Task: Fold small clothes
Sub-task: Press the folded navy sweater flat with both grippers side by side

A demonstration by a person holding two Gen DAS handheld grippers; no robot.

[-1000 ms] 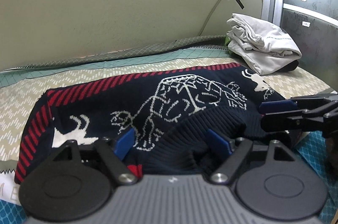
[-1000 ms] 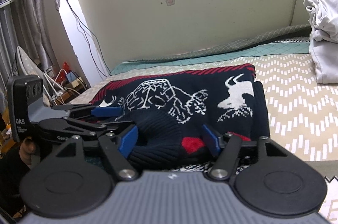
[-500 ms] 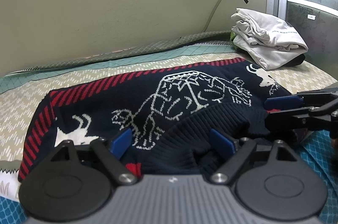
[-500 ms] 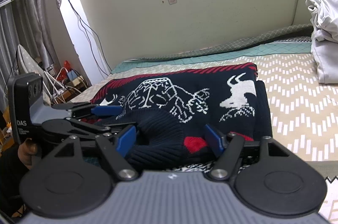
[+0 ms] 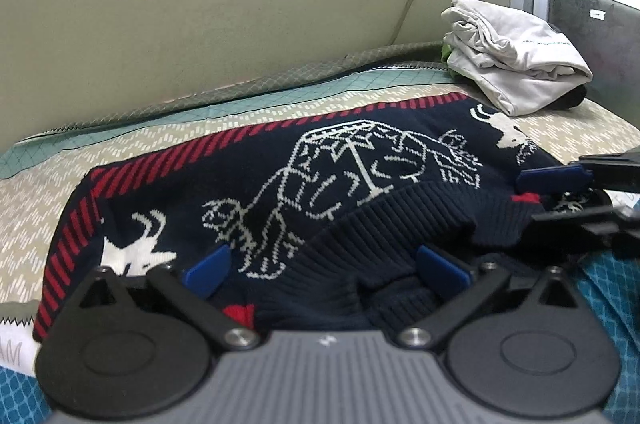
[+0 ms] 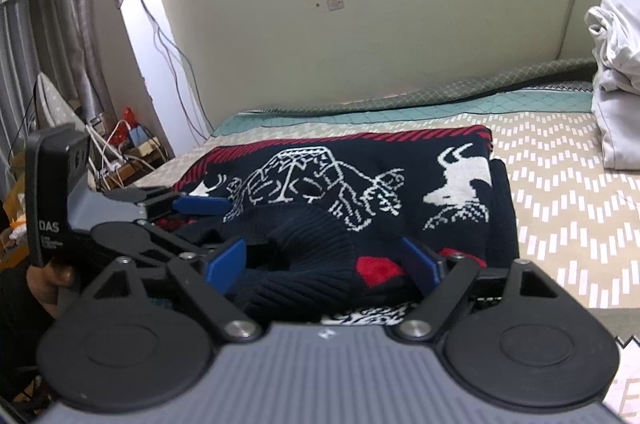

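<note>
Both hand-held grippers spreading apart over a folded navy sweater on the bed.

Nearest, at 6 o'clock in each wrist view, the left hand-held gripper [image 5: 324, 270] and the right hand-held gripper [image 6: 322, 260] have their blue pads wide and still opening; the ribbed dark hem of the sweater [image 5: 360, 183] bulges between each pair, and no pad visibly presses it. In the right wrist view the left tool lies at 9 o'clock with a hand [image 6: 50, 284] on its grip. The sweater, navy with red striped edges and white knitted animals, lies folded flat on the bed [image 6: 560, 191] at centre. Farther off, at 2 o'clock in the left wrist view, a pile of pale grey clothes [image 5: 516, 63] sits near the wall [image 5: 240, 3].
</note>
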